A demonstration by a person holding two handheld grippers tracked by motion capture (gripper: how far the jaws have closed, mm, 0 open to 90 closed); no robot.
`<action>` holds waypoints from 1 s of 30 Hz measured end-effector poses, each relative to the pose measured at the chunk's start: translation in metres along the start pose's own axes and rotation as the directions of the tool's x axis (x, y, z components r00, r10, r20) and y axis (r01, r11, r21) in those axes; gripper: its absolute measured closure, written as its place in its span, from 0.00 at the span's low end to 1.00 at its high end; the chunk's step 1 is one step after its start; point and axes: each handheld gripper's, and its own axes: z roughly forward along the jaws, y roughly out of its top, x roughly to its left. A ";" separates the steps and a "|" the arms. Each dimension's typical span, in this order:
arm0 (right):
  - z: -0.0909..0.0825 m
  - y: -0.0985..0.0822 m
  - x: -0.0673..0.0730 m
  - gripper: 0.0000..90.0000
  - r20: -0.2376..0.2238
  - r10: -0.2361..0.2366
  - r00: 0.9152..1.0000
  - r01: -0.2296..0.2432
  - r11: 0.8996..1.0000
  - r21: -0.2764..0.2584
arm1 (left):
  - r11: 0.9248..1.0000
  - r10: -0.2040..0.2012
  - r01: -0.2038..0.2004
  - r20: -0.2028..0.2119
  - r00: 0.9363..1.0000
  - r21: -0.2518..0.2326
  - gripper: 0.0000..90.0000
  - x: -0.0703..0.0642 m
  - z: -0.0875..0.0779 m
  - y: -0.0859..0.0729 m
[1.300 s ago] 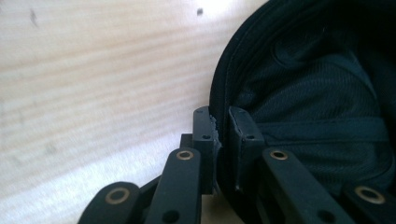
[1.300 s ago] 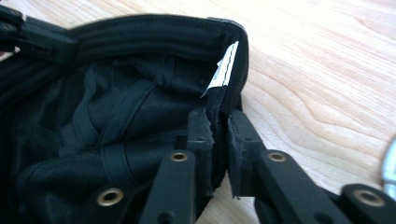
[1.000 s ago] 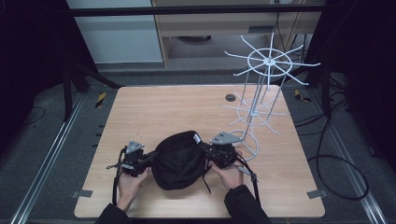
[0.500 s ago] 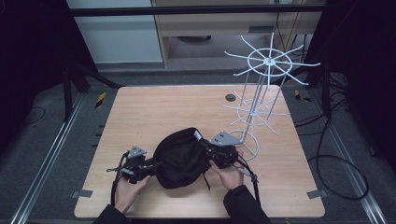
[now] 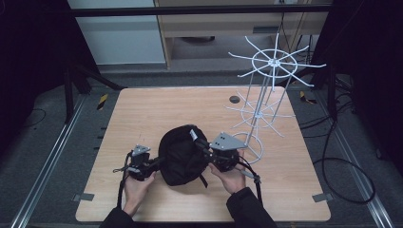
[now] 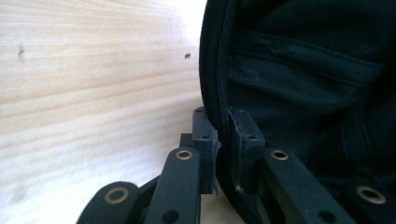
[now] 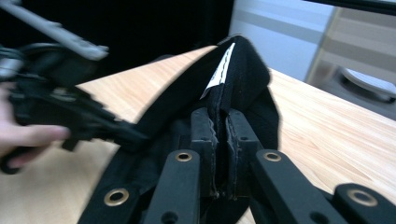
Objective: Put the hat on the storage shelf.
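Bag: black fabric bag (image 5: 180, 154) on the table (image 5: 142, 114), near its front edge, beside the white wire rack (image 5: 266, 104)
Left gripper (image 6: 223, 140): clamped on the bag's left rim
Right gripper (image 7: 220, 135): clamped on the bag's right edge, by its white label (image 7: 219, 70)

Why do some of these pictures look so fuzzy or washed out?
Left gripper view: the wooden table glares pale and the near fingers look soft. Right gripper view: the left gripper and hand are smeared, and the background is out of focus. High view: dim but sharp, black bag almost featureless.
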 end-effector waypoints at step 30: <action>-0.001 -0.039 0.043 0.92 -0.151 -0.070 0.986 0.092 0.985 0.145 | 0.990 0.018 -0.005 0.095 0.995 -0.141 0.56 0.009 -0.065 0.006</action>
